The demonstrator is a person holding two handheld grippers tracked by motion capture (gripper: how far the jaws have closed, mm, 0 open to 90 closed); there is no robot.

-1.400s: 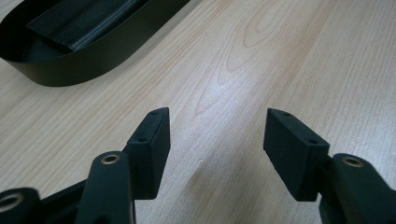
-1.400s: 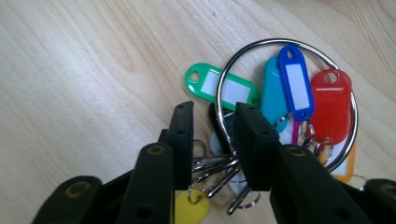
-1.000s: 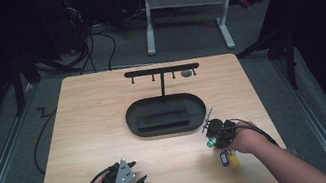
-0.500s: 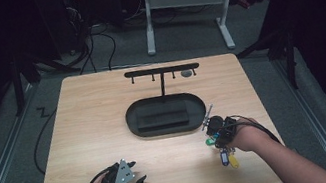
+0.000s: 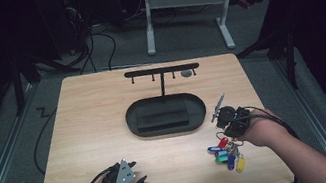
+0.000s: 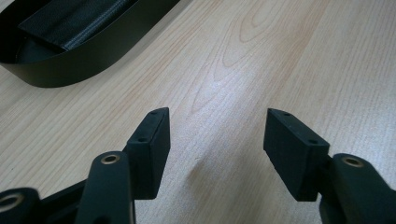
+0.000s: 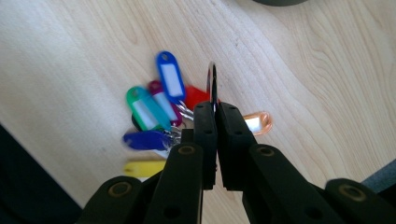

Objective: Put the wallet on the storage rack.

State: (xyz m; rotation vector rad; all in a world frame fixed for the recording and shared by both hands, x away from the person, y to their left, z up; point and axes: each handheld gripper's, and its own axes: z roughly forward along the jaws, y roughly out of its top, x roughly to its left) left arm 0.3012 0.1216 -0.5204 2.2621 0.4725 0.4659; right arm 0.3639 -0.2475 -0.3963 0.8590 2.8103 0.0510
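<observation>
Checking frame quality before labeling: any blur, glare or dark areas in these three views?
High view: room beyond the table is near black, the tabletop evenly lit. Left gripper view: sharp, with a pale sheen on the wood and the black tray crisp. Right gripper view: the key tags are motion-smeared, while the right gripper, shut on their ring, stays fairly sharp.

Glossy plastic key tags point(image 7: 154, 109) — matt wood table point(image 7: 327, 70)

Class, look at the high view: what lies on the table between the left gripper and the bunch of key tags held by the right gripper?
Nothing: in the high view, only bare wooden table lies between the left gripper and the key tags.
</observation>
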